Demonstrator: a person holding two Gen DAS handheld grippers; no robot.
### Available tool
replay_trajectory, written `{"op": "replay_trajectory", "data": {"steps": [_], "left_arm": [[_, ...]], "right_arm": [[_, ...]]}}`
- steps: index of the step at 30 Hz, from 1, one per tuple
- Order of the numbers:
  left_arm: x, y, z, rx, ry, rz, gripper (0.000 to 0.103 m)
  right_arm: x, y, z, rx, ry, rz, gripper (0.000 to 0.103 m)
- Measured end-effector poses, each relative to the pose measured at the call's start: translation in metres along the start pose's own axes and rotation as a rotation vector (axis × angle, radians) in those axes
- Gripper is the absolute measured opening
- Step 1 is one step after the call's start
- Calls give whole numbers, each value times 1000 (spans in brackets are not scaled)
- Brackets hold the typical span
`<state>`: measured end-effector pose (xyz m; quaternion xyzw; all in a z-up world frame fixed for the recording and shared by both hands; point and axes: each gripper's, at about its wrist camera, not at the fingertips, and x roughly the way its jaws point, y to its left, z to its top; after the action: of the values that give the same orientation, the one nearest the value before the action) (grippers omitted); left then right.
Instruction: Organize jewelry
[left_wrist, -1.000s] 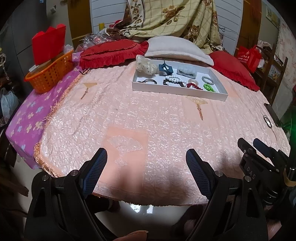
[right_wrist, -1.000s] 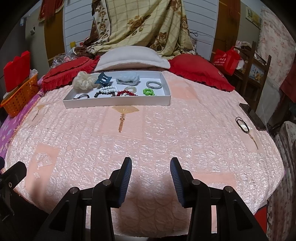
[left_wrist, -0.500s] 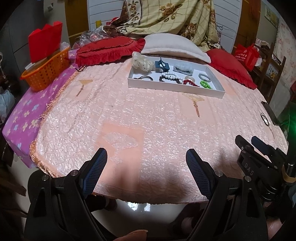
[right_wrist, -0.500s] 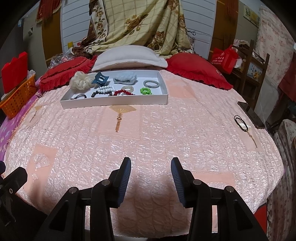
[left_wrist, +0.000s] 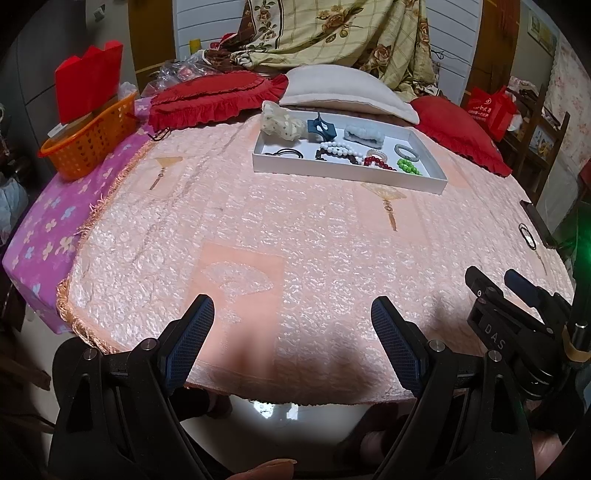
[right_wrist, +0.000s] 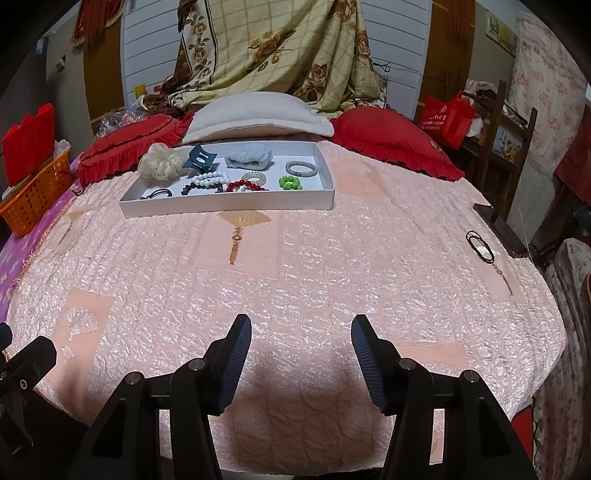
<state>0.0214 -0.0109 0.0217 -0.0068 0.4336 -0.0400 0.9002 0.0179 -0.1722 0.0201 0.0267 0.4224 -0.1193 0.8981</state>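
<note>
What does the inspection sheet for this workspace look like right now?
Surface: pink quilted bedspread on a bed, bare in front of both grippers.
Job's things: white tray at the far side holds a cream scrunchie, blue hair clip, white bead bracelet, red bead bracelet, green bead bracelet and grey bracelet.
Clutter: black hair ties and a phone at the bed's right edge.
Grippers: left gripper open, empty; right gripper opening, nothing between its jaws.
Cables: nothing seen.
Surroundings: red pillows, orange basket, wooden chair.
</note>
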Motion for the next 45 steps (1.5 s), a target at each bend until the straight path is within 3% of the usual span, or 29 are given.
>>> {"op": "replay_trajectory", "data": {"steps": [25,31,36,45], "left_arm": [[7,2,3,8,19,-19,87],[11,19,12,-21,7,15,87],[14,37,21,-29,-22,96,87],[39,53,32,-35,38,81,87]], "right_arm": [[7,0,3,-9,16,3,54],[9,3,13,-33,5,7,54],[16,8,27,-45,10,28,55],[36,26,45,-61,40,69,55]]}}
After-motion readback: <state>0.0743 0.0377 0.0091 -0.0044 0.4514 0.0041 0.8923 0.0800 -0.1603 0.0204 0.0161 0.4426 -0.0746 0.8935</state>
